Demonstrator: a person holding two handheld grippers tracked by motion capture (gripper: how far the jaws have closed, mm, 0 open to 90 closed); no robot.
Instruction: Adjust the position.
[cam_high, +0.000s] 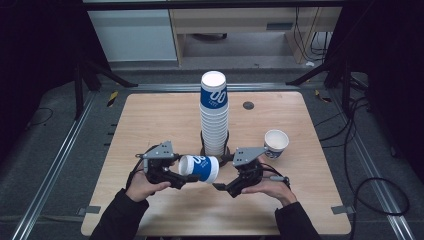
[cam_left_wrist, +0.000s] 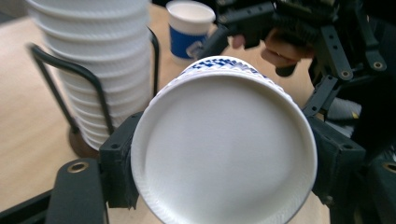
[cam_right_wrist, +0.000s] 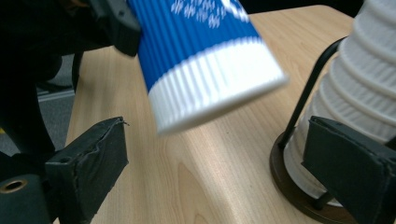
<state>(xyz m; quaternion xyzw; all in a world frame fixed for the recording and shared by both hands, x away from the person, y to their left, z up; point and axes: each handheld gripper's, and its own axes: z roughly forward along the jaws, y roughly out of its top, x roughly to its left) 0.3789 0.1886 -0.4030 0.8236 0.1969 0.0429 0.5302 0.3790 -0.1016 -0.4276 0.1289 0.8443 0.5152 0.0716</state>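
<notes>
Blue-and-white paper cup (cam_high: 199, 167) hangs sideways above the surface (cam_high: 150, 120), left gripper (cam_high: 186, 179) clamping its base; right gripper (cam_high: 218, 187) jaws spread, letting 1 hand carry it.

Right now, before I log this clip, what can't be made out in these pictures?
- Held cup inside: the left gripper view shows its base; the mouth faces away.
- Cup print: blurred in the right gripper view.
- Stack holder base: cut off by the right gripper view's edge.
- Loose cup contents: too small in the high view.
- Left hand-held gripper pads: covered by the cup.
</notes>
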